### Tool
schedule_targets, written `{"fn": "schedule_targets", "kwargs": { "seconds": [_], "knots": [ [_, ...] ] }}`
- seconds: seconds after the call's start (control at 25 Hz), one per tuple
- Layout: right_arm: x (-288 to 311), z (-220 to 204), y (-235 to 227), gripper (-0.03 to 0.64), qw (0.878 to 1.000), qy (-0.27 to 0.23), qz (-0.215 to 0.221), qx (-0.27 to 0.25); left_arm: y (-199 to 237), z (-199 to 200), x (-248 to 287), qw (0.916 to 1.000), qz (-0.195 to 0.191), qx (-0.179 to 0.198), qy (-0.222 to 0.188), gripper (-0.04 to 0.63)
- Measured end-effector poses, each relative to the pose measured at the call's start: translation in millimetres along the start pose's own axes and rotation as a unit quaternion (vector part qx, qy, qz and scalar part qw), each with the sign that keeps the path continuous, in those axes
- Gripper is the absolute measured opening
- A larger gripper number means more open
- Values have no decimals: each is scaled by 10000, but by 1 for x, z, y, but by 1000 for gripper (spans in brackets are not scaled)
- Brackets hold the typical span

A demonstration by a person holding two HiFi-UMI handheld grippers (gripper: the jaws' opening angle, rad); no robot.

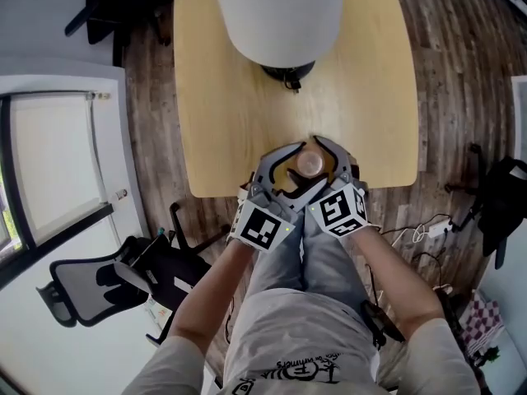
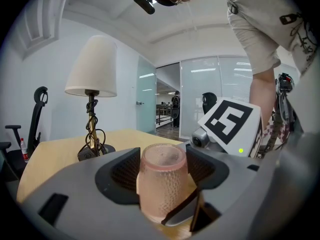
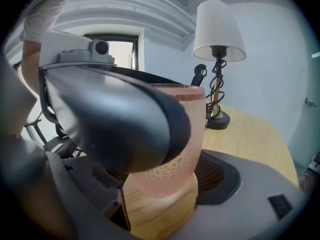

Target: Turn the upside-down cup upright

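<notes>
A pink dimpled cup (image 1: 310, 163) stands base-up on the wooden table (image 1: 230, 97), close to its near edge. My left gripper (image 1: 296, 168) comes at it from the lower left. The right gripper (image 1: 323, 161) comes from the lower right. Both pairs of jaws ring the cup, with bare table showing between jaws and cup. In the left gripper view the cup (image 2: 162, 184) sits between the two ribbed pads of my left gripper (image 2: 162, 173). In the right gripper view one jaw of the left gripper crosses in front and hides much of the cup (image 3: 180, 159). Both grippers are open.
A table lamp with a white shade (image 1: 280, 15) stands at the table's middle, its cord coiled at the base. An office chair (image 1: 90, 282) is on the floor to the left. Cables (image 1: 428, 230) lie to the right. My legs are under the table's near edge.
</notes>
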State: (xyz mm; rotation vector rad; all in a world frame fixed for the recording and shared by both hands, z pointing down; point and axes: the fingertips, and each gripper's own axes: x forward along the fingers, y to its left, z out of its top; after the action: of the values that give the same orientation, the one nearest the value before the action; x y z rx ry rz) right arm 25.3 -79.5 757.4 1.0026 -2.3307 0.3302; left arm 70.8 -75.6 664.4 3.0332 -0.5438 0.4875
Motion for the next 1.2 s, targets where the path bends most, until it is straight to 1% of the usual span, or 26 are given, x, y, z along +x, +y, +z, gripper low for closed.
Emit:
{"fn": "schedule_targets", "kwargs": {
  "seconds": [0.32,0.72,0.88,1.0,1.12,1.2],
  "knots": [
    [7,-12,-3,356,9999,107,-6,30,-1,-14,6,10000,-11,-58,73,290],
    [11,-16,-3,356,9997,233,-42,-102,-2,-24,10,9999,67,-87,102,290],
    [10,-16,-3,356,9997,197,-53,-96,-5,-28,9,9999,45,-114,102,290],
    [10,-14,-3,356,9998,154,-36,-95,-3,-25,9,10000,13,3,52,291],
    [8,-12,-2,356,10000,23,-37,-72,-3,-25,10,10000,-31,7,50,292],
    [2,-8,-3,357,9998,-143,-80,-57,-2,-21,10,10000,-14,28,-4,327]
  ]
}}
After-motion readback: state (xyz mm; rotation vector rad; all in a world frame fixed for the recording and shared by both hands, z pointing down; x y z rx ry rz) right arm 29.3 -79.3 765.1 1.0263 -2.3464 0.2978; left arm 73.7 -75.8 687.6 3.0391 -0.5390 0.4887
